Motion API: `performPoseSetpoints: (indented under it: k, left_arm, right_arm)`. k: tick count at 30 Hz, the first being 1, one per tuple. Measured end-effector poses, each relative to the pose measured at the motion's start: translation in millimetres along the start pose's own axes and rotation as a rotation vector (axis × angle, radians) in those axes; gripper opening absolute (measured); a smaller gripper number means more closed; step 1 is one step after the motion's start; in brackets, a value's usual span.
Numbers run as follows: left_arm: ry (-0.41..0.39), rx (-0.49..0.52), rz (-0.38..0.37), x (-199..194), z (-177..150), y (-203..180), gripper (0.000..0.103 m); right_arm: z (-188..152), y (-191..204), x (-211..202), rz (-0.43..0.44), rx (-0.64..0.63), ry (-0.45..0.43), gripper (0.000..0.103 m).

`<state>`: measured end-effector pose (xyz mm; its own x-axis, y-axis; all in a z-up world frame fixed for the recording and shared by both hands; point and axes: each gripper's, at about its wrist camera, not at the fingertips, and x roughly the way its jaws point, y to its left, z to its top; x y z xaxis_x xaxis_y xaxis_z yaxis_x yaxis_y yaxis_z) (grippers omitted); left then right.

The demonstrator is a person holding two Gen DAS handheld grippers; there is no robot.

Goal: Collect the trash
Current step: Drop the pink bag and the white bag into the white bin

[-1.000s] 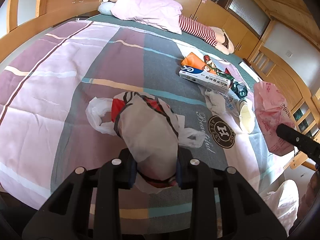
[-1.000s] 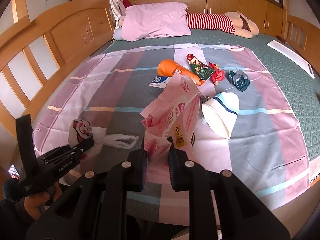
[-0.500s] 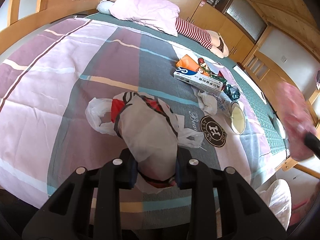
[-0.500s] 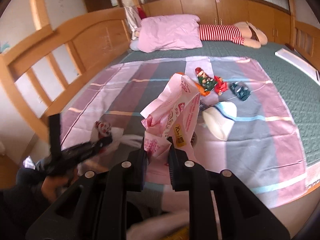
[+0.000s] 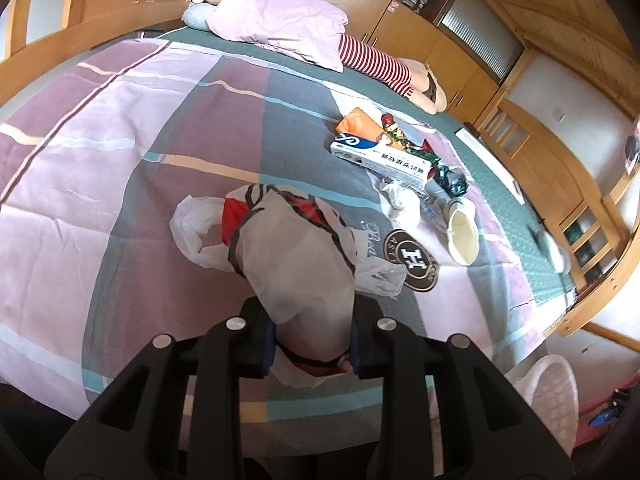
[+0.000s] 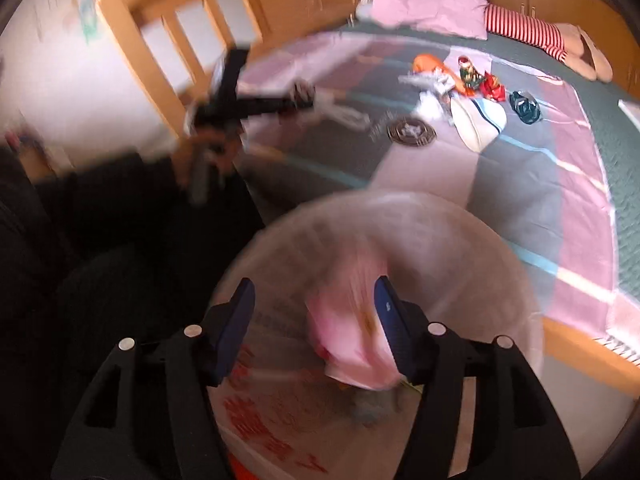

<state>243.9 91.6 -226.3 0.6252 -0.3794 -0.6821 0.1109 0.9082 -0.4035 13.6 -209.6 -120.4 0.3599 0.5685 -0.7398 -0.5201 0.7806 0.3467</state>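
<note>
My left gripper (image 5: 312, 332) is shut on a white plastic bag with red and black print (image 5: 296, 256) that lies on the bed. My right gripper (image 6: 314, 320) is open over a round white trash bin (image 6: 460, 248) beside the bed. A pink plastic bag (image 6: 354, 336) hangs loose between its fingers, over the bin; the view is blurred. More trash lies on the bed: a blue and white box (image 5: 380, 156), an orange packet (image 5: 358, 124), a crumpled tissue (image 5: 400, 200), a white paper cup (image 5: 462, 232), a dark green wrapper (image 5: 452, 178).
The bed has a pink and grey striped sheet (image 5: 120, 160), a pink pillow (image 5: 280, 28) and a striped plush toy (image 5: 384, 68) at its head. A wooden frame (image 5: 600, 272) surrounds it. The left gripper shows blurred in the right wrist view (image 6: 256, 104).
My right gripper swung off the bed to above the bin and opened, letting go of the pink bag. My left gripper kept its hold and barely moved.
</note>
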Motion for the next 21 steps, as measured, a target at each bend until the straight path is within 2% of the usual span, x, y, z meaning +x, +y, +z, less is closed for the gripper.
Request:
performPoseSetpoints:
  k: [3, 5, 6, 9, 11, 14, 15, 16, 18, 21]
  left_arm:
    - [0.003, -0.017, -0.067, -20.7, -6.9, -9.4, 0.027]
    - [-0.004, 0.026, -0.13, -41.7, -13.0, -29.8, 0.027]
    - [-0.005, 0.064, -0.187, -57.1, -17.3, -48.4, 0.027]
    - [0.021, 0.172, -0.314, -79.0, -29.7, -92.5, 0.027]
    - [0.087, 0.283, -0.421, -82.6, -47.4, -130.6, 0.027]
    - [0.179, 0.417, -0.489, -76.5, -75.9, -167.1, 0.03]
    - [0.208, 0.473, -0.488, -73.6, -87.8, -178.4, 0.036]
    - [0.227, 0.512, -0.476, -70.9, -96.1, -185.6, 0.053]
    - [0.234, 0.535, -0.449, -68.7, -102.0, -189.2, 0.077]
    - [0.197, 0.487, -0.424, -68.4, -91.4, -178.1, 0.084]
  right_arm:
    - [14.0, -16.5, -20.9, 0.004, 0.087, -0.153, 0.067]
    - [24.5, -28.3, -34.0, 0.007, 0.135, -0.255, 0.067]
    - [29.1, -34.9, -39.8, 0.01, 0.159, -0.308, 0.067]
    - [38.7, -53.4, -51.1, 0.017, 0.252, -0.416, 0.069]
    - [43.7, -62.1, -50.4, 0.031, 0.295, -0.443, 0.069]
    - [46.5, -64.6, -47.4, 0.011, 0.316, -0.462, 0.069]
    - [47.0, -64.8, -46.1, 0.001, 0.319, -0.463, 0.071]
    - [47.2, -66.4, -46.1, -0.007, 0.325, -0.463, 0.073]
    - [46.4, -70.2, -43.9, -0.041, 0.347, -0.456, 0.078]
    - [45.5, -78.9, -39.6, -0.085, 0.388, -0.438, 0.08]
